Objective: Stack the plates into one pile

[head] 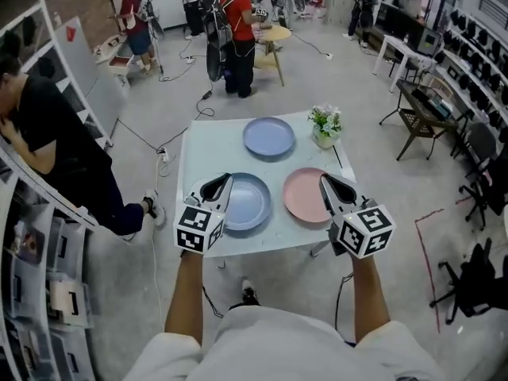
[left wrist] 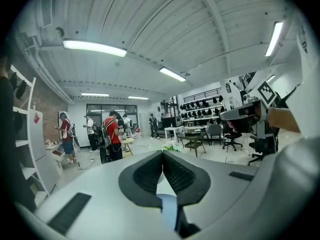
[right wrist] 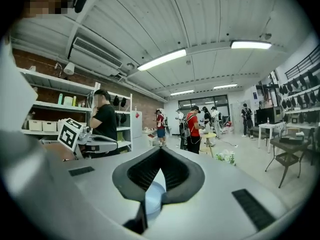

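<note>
1. Head view looks steeply down on a white square tabletop (head: 208,145) that carries three plates, none on top of another.
2. One blue plate (head: 269,136) lies at the far middle, and a small pot of flowers (head: 325,125) stands just to its right.
3. A second blue plate (head: 251,202) lies at the near left, with a pink plate (head: 305,194) beside it at the near right; the two sit close together but apart.
4. Left claw (head: 225,181) shows over the left rim of the near blue plate. Whether it touches the plate cannot be told from above.
5. Right claw (head: 328,182) shows over the right rim of the pink plate, with the same doubt about contact.
6. Left gripper view shows the left claw (left wrist: 162,158) with its two jaws pressed together at the tips and nothing gripped. A sliver of pale blue shows through the gap below them.
7. Right gripper view shows the right claw (right wrist: 160,154) drawn together in the same way and empty, again with a pale blue patch beneath. Which plate that is cannot be told.
8. Both gripper views look out nearly level across a workshop, where a person in a red shirt (head: 238,22) stands beyond the tabletop.
</note>
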